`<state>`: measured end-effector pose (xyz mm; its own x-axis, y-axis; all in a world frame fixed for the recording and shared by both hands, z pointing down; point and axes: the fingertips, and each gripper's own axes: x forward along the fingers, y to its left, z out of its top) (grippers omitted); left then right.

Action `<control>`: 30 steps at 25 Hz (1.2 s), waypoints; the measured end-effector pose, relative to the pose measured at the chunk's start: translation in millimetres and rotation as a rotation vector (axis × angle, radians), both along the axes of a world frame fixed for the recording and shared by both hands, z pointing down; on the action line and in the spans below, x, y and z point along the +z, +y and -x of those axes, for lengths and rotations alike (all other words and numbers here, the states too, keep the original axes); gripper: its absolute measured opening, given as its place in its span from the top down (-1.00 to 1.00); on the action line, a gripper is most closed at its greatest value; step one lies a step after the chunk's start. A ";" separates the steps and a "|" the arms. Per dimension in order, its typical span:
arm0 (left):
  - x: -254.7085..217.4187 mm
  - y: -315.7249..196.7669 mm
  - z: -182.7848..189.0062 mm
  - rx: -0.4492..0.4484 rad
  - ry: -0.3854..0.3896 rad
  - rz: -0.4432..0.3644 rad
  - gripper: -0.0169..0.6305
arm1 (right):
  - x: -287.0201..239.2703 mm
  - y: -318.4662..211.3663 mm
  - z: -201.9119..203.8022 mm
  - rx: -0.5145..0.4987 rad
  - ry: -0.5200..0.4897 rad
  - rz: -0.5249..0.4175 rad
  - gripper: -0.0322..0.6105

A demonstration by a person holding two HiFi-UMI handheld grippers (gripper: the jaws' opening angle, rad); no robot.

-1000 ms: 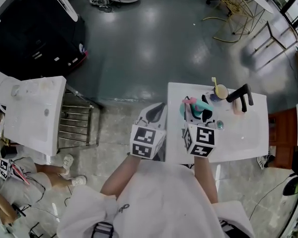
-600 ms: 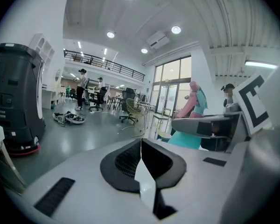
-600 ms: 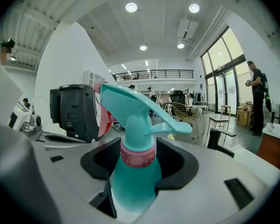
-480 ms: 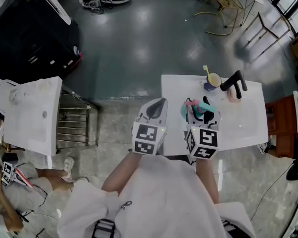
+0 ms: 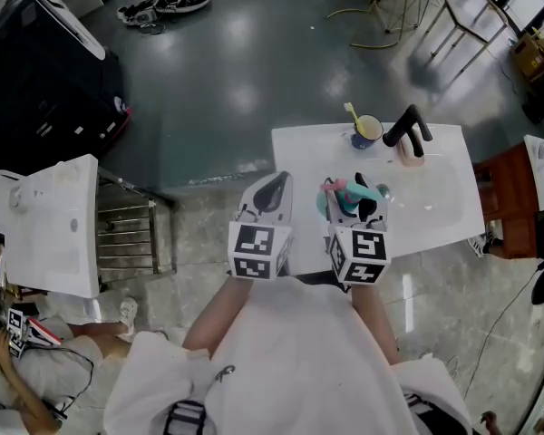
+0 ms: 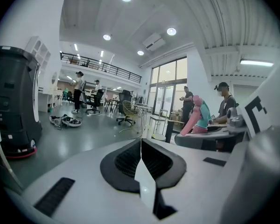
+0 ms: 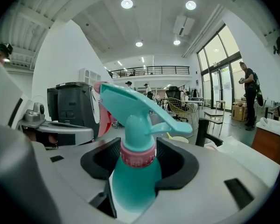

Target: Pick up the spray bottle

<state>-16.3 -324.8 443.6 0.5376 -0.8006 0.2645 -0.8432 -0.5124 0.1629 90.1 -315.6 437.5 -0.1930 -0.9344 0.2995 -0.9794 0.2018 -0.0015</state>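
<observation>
Change: across the last second the cup (image 5: 366, 130) and the black tap (image 5: 406, 130) have drawn further away from the spray bottle (image 5: 344, 198) in the head view. The bottle has kept its place just ahead of your right hand-held gripper (image 5: 347, 210), right of centre in the frame.

Meaning for the task: you appear to be bringing the bottle back toward yourself with the grip intact, so the pick-up looks done or nearly done. No view shows the bottle's base, so it is probably clear of the white surface (image 5: 440, 220), but you cannot confirm that from here.

Right hand-held gripper: clamped on the bottle. In the right gripper view, the dark pads (image 7: 177, 164) press on either side just below the collar.

Left hand-held gripper (image 5: 267, 198): jaws closed against each other with nothing between them. It is held off the left edge of the surface, above the floor.

Where the bottle is: centre of the right gripper view, upright between the jaws. In the head view it sits over the near left part of the surface.

Bottle body (image 7: 133, 181): smooth teal plastic, rounded at the shoulder and narrowing to the neck.

Collar: a ribbed pink ring around the neck, level with the tops of the pads.

Spray head: teal, with the nozzle reaching toward the upper left and the trigger sweeping out to the right. A pink patch shows at its left side.

Handling: the pads sit under the collar, which should help stop the bottle slipping down.
</observation>
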 end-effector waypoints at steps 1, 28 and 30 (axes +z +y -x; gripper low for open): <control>-1.3 -0.9 -0.2 -0.004 0.013 0.003 0.86 | 0.2 -0.4 0.3 -0.004 0.002 0.000 0.10; 3.5 -4.6 -5.2 -0.030 0.018 0.029 0.86 | 11.0 -2.7 11.3 -0.060 0.016 0.026 0.10; 4.0 -5.1 -5.4 -0.030 0.019 0.028 0.86 | 12.4 -3.6 12.1 -0.062 -0.012 0.032 0.10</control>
